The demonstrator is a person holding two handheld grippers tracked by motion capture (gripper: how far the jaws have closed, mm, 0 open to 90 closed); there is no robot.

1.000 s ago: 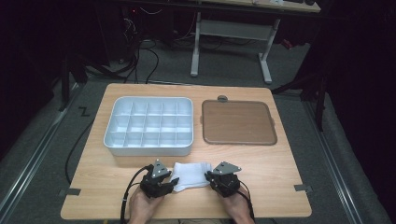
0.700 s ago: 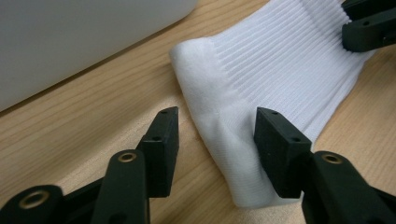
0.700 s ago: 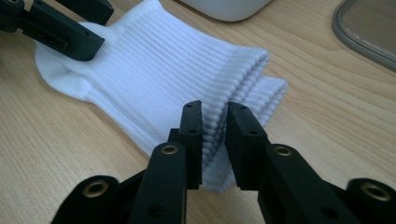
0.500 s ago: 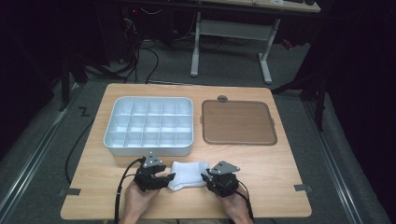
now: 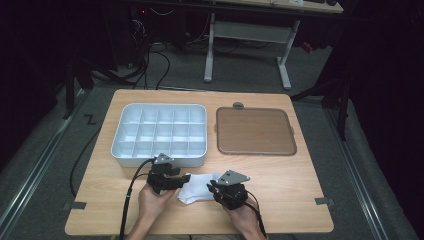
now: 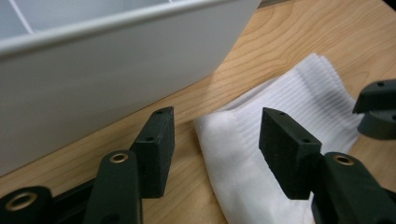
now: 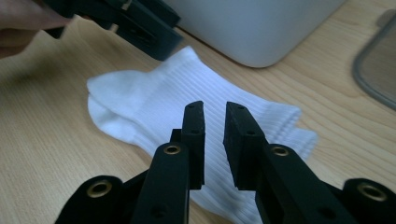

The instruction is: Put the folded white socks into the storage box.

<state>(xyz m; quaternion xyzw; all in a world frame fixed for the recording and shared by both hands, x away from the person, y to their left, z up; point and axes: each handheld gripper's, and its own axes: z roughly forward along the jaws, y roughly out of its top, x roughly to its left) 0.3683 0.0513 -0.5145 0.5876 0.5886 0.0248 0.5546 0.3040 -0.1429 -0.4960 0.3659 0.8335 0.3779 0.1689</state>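
- The right tongs (image 5: pixel 214 188), nearest the person, hover over the white sock (image 5: pixel 197 187); their jaws have just been closing to a narrow gap with nothing pinched between them.
- The left tongs (image 5: pixel 181 181) stand apart, astride the sock's end without pressing it.
- The sock lies flat on the surface (image 5: pixel 280 185).
- Beyond sit the white divided tray (image 5: pixel 159 131) and brown mat (image 5: pixel 254 131).

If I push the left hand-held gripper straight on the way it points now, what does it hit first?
Most likely the white sock: the left hand-held gripper has open jaws straddling its near edge. Beyond it sits the right hand-held gripper; the white tray lies off to the side.
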